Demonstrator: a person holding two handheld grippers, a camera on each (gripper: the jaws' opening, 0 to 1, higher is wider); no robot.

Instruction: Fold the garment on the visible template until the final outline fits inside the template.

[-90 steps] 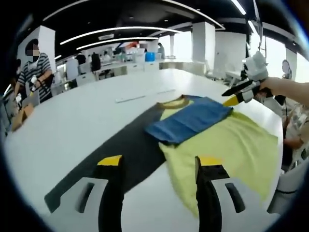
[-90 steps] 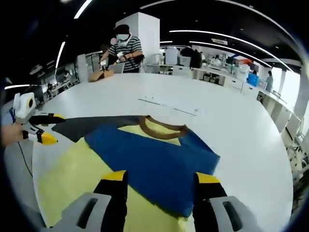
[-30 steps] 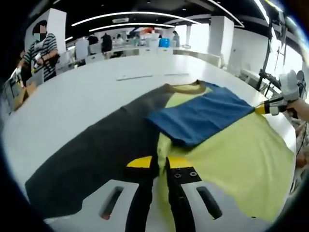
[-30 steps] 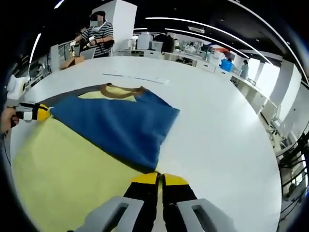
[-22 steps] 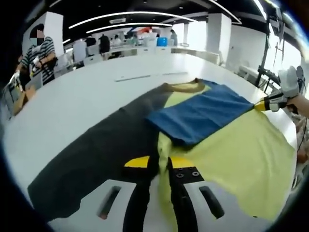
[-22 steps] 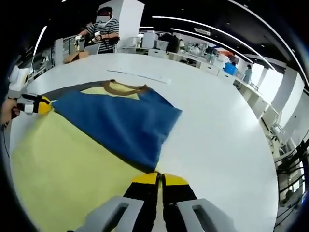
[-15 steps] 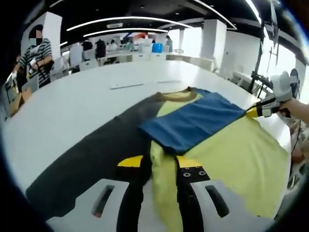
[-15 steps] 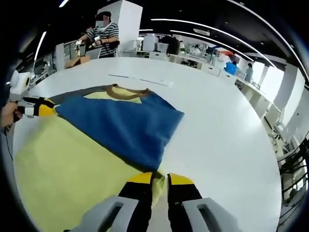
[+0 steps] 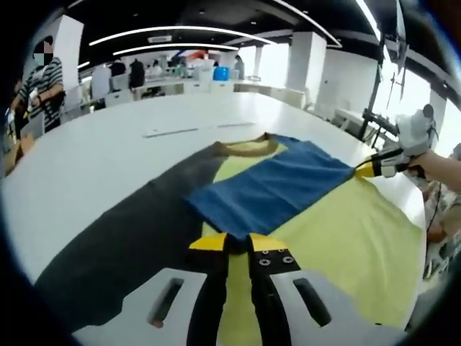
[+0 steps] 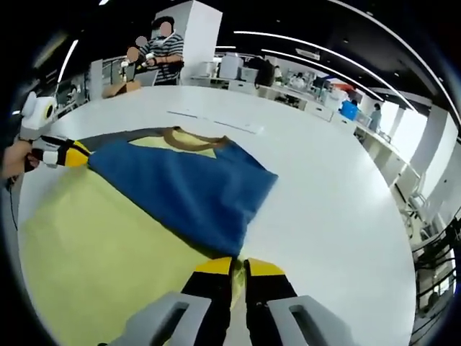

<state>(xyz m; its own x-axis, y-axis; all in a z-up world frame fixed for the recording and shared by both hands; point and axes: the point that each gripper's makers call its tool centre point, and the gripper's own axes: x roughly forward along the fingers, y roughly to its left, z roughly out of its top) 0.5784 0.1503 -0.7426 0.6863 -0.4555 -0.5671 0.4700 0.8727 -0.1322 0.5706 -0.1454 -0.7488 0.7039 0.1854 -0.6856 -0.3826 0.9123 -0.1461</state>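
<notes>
Both tools pinched on the yellow body of the shirt, mid-fold.

Garment [image 9: 317, 216] lies flat on the white worktop [image 9: 108, 158], blue panel [image 9: 270, 187] already folded across the yellow; part of it sits on the dark template [image 9: 137, 231], which runs out to the left in the left gripper view. Left tool [image 9: 236, 244]: jaws together with yellow cloth between them, just below the blue panel's near corner. Right tool [image 10: 238, 268]: same, jaws closed on the yellow edge by the blue panel's corner. Fabric looks thin, light and limp, so it will likely sag and drag. I'd grip at edges or corners, lift both sides evenly and lay it down slowly to avoid wrinkles.
</notes>
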